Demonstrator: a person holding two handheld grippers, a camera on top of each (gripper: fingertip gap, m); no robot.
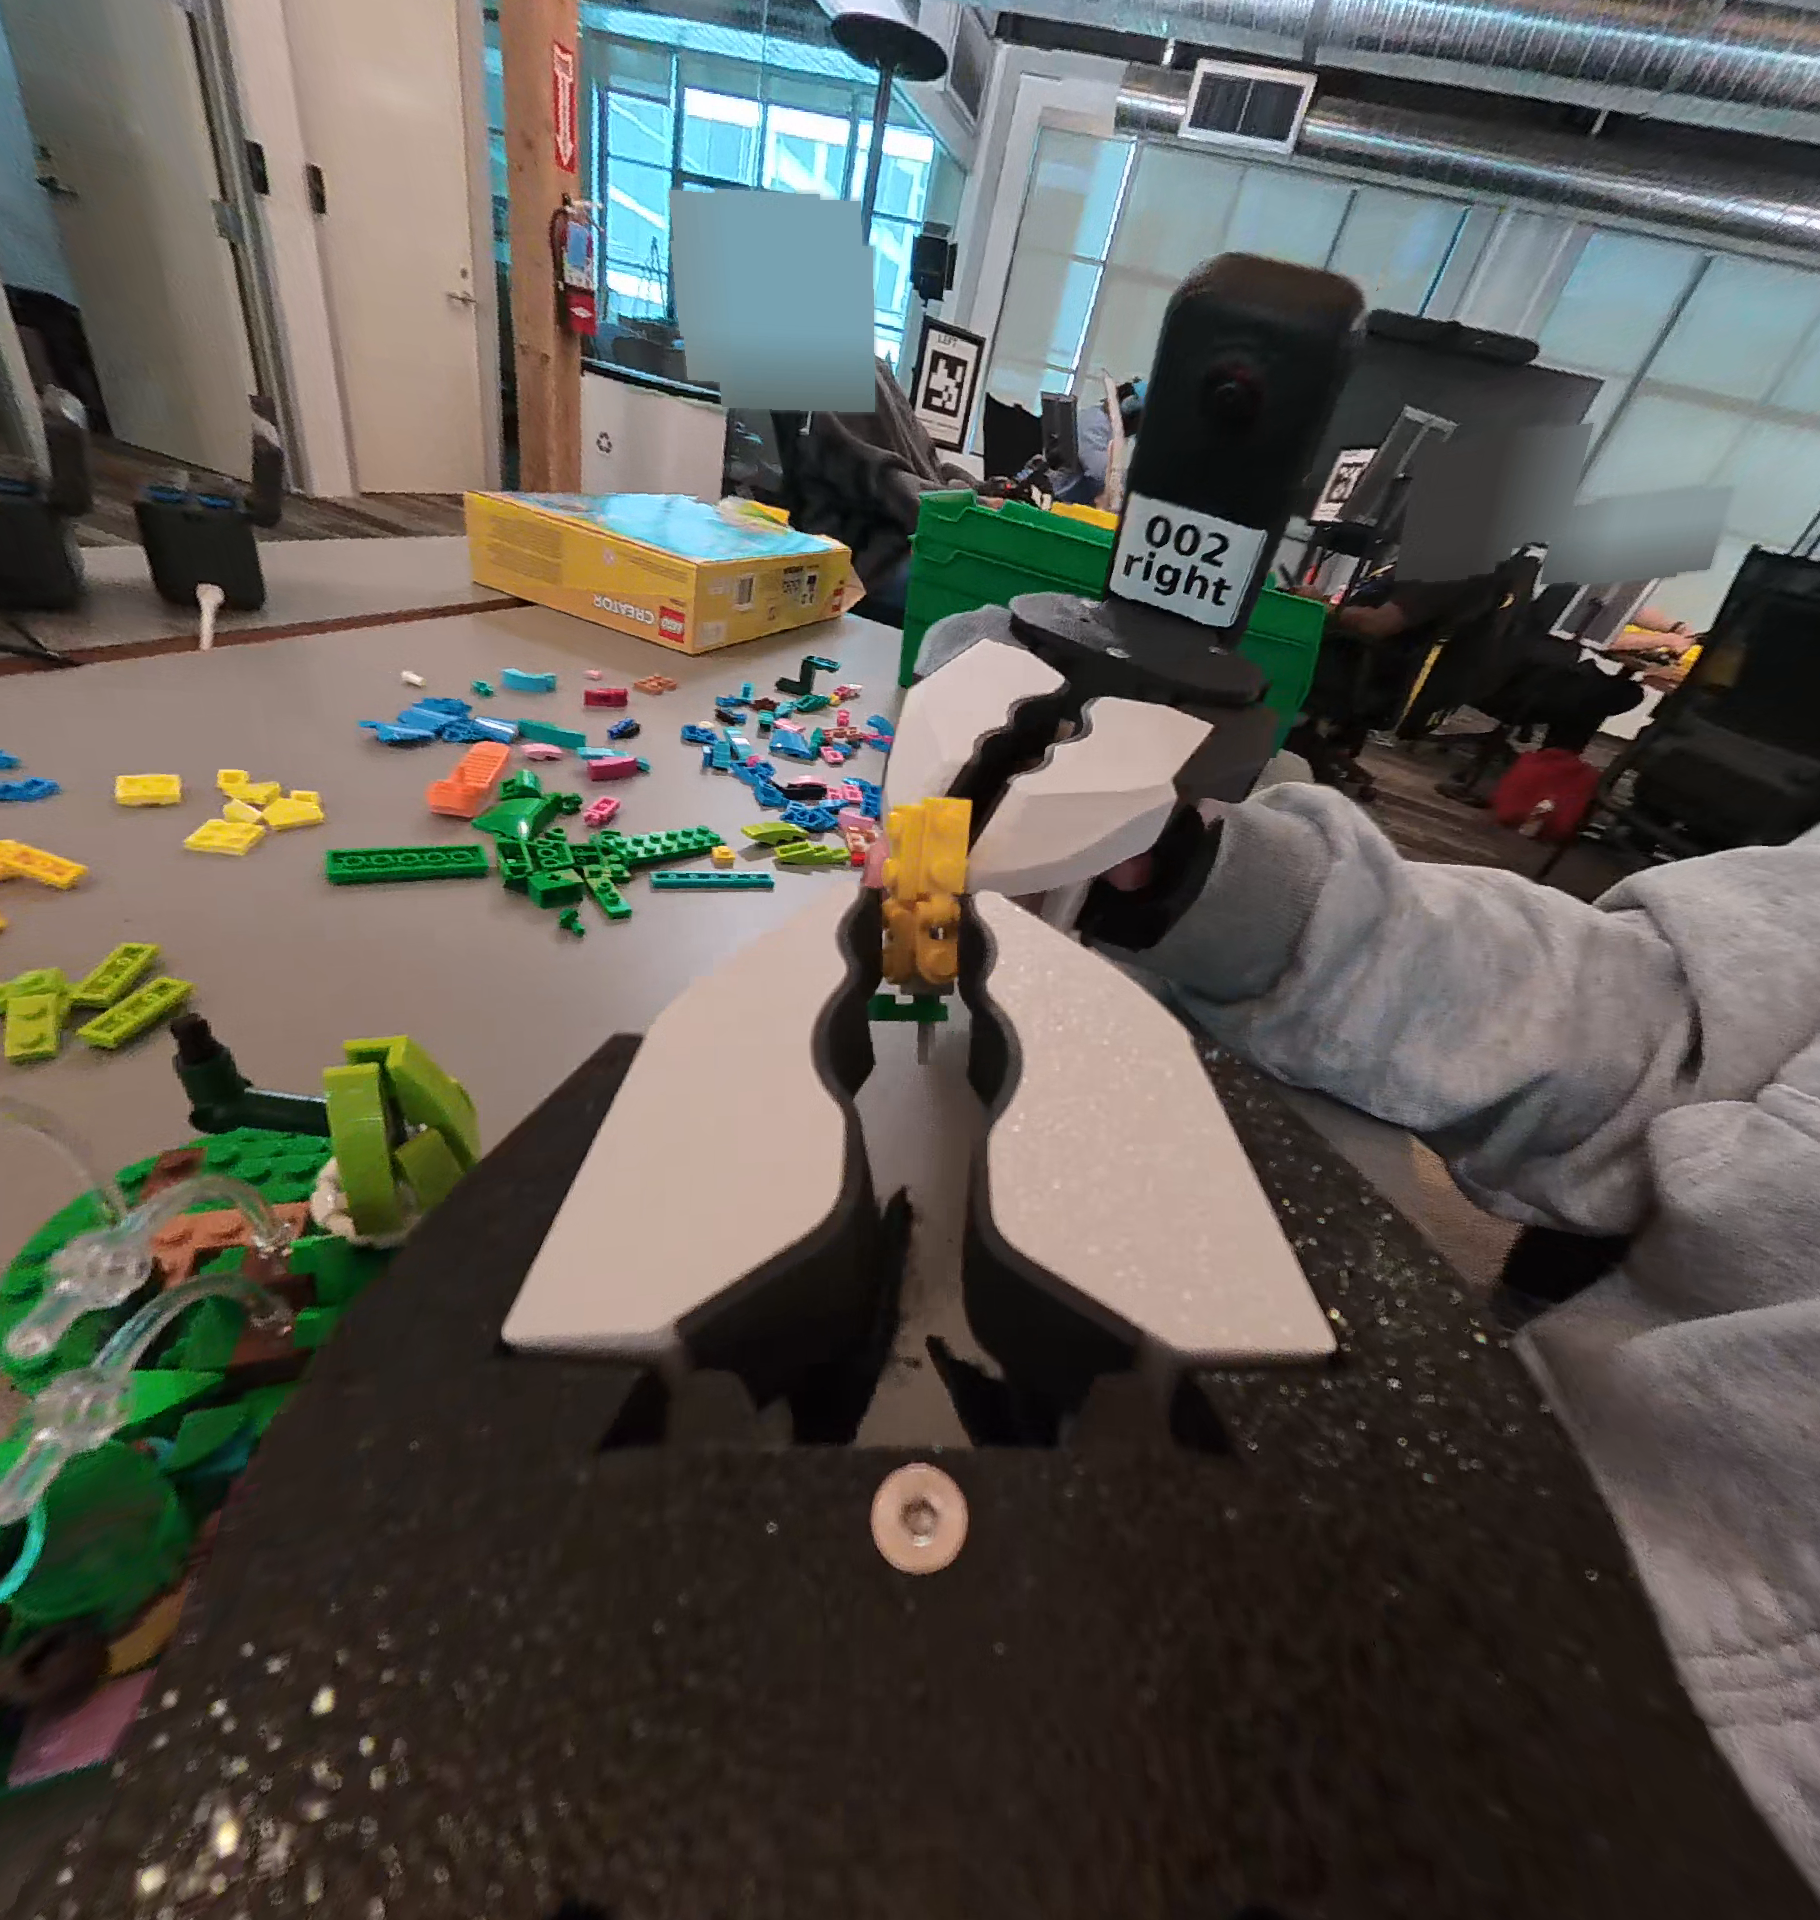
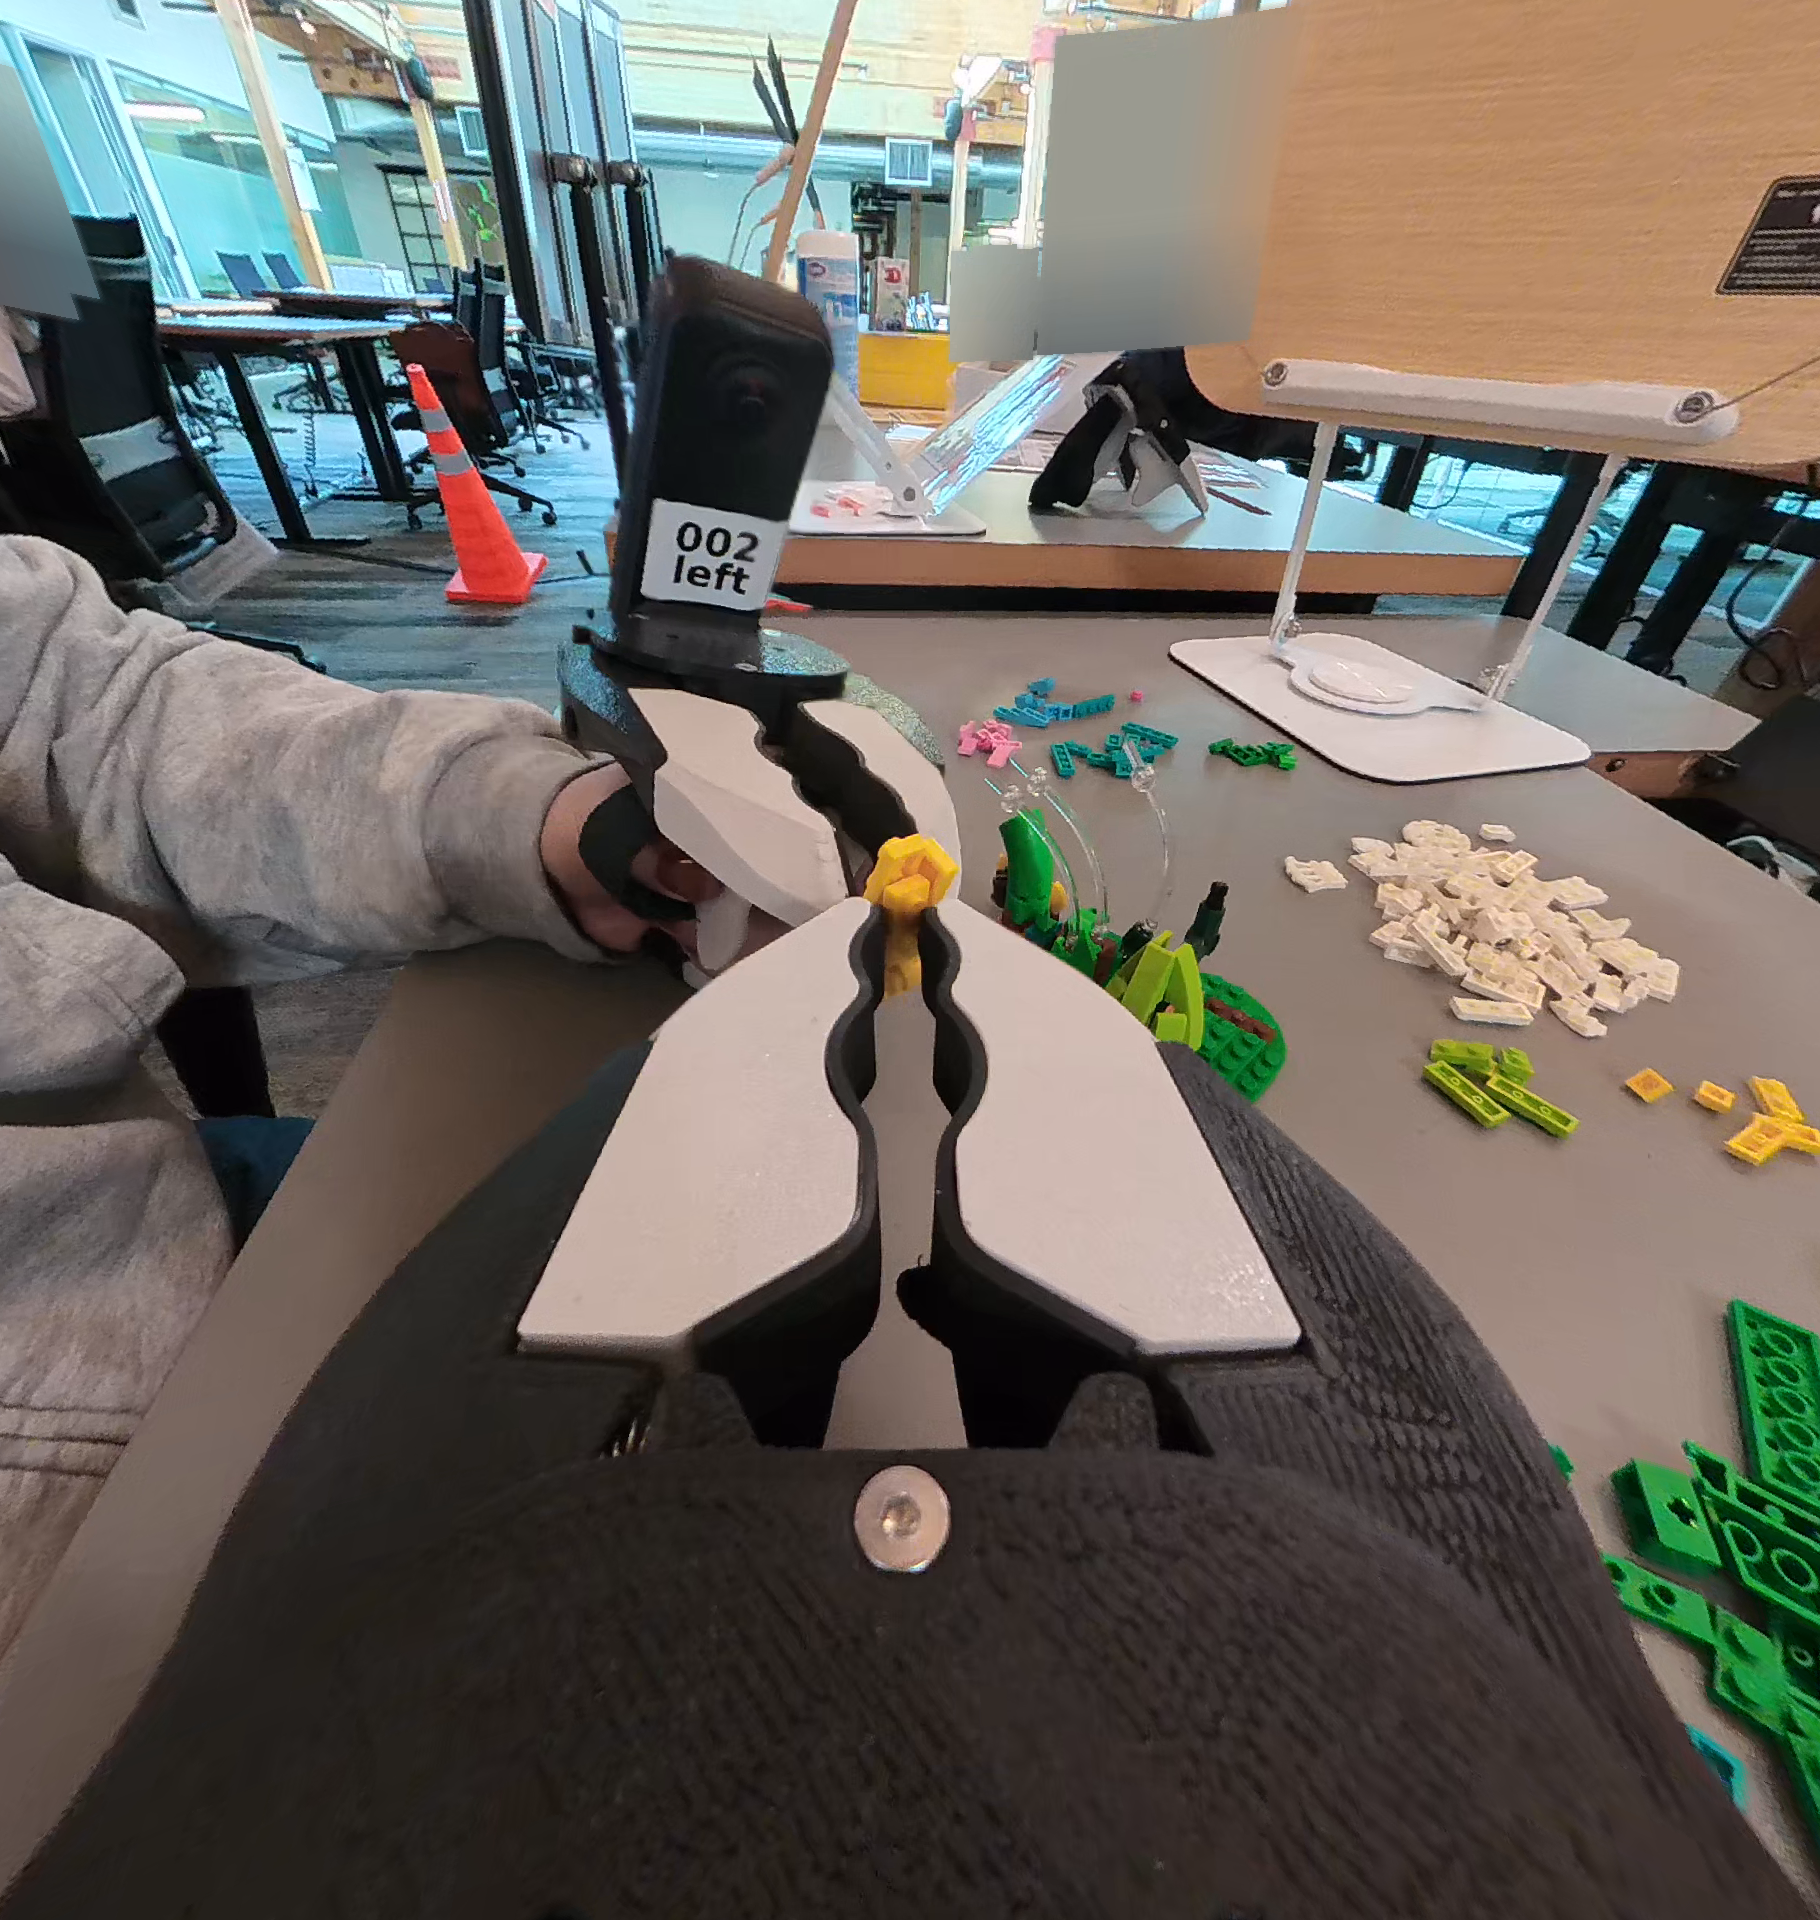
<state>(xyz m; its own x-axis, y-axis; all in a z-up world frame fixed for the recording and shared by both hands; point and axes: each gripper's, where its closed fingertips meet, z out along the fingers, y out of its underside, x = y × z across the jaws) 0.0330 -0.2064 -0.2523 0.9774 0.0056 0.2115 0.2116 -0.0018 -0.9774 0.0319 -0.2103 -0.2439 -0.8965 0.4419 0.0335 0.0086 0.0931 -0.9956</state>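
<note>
The left gripper (image 1: 921, 940) and right gripper (image 2: 901, 935) meet tip to tip above the table, each held in a hand in a grey sleeve. Both have their jaws nearly closed, the black wavy pads pressing on one small yellow brick assembly (image 1: 927, 894) shared between them.
</note>
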